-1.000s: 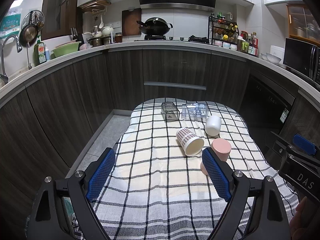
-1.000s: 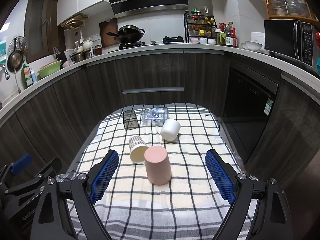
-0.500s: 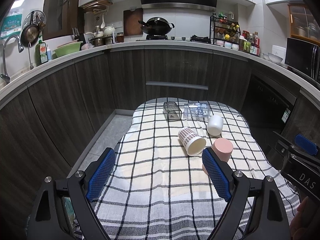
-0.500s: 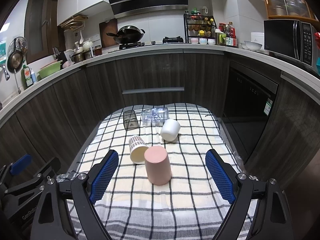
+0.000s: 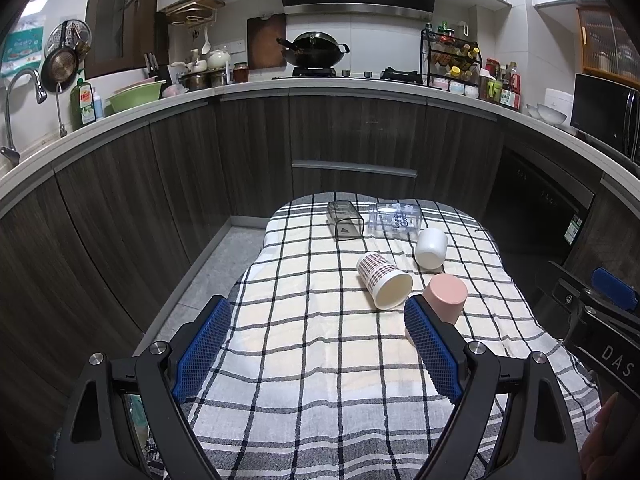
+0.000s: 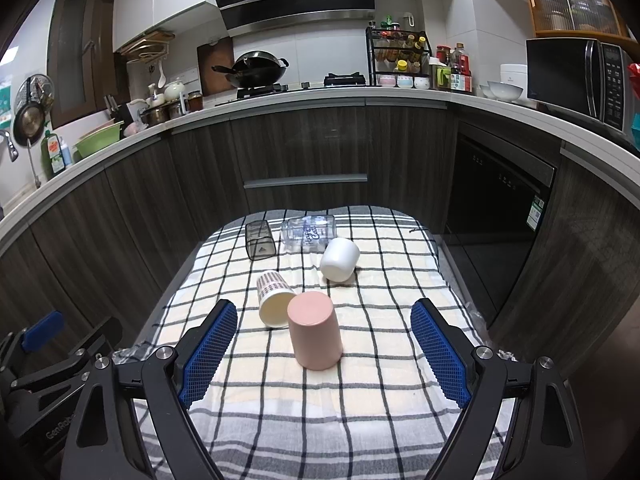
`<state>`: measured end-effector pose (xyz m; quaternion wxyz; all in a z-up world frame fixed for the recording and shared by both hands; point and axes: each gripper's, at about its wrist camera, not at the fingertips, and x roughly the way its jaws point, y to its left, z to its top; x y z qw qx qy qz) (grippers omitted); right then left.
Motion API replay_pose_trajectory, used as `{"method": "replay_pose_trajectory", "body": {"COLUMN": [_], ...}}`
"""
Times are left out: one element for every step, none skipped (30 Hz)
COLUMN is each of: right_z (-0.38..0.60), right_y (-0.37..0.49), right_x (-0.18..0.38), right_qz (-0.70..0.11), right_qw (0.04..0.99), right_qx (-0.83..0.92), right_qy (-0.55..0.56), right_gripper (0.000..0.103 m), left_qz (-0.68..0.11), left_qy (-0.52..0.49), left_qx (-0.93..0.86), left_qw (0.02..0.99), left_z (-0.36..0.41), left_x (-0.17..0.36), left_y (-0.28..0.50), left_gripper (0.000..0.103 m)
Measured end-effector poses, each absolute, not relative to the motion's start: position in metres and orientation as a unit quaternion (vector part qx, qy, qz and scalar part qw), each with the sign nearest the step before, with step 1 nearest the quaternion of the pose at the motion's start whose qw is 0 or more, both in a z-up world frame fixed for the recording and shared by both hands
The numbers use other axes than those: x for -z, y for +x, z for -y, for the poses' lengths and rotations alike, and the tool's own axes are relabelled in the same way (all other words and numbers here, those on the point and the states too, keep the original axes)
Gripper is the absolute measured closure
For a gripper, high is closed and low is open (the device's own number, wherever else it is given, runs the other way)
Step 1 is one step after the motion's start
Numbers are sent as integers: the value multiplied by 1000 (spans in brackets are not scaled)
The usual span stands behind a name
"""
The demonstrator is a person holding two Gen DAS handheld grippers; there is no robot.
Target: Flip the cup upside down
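Note:
A pink cup (image 6: 316,330) stands upside down on the checked cloth, also in the left wrist view (image 5: 445,297), partly behind my left finger. A patterned paper cup (image 6: 273,298) lies on its side just left of it, mouth toward me (image 5: 385,285). A white cup (image 6: 340,259) lies tipped behind (image 5: 431,248). My right gripper (image 6: 324,354) is open and empty, the pink cup between its fingers and a little ahead. My left gripper (image 5: 318,350) is open and empty above the cloth.
A dark clear container (image 6: 260,240) and a clear printed jar (image 6: 308,230) lie at the table's far end. The table (image 6: 380,420) has a checked cloth. Dark cabinets (image 6: 304,152) curve behind it. The left gripper's body (image 6: 48,360) shows at lower left.
The left wrist view has shifted slightly; the cups sit a touch right and lower in it. The right gripper and all cups are still.

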<state>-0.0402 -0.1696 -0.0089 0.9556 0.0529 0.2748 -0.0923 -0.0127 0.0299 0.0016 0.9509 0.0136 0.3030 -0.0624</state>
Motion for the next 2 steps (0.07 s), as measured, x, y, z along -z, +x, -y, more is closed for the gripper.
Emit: {"method": "replay_pose_trajectory", "body": {"right_z": [170,170], "right_y": [-40,-40], "right_x": [9,9], "right_qz": [-275,-275], "right_qw": [956,956], "right_qx": [92,92], "right_qy": [53,53], "right_gripper": [14,14], "left_qz": [-302,-303], "left_qy": [14,14], "left_qx": [62,63], "left_qw": [951,951], "left_z": [-30,-30], "left_x": [-1,-1], "left_y": [-13,-13], "left_gripper": [14,14]}}
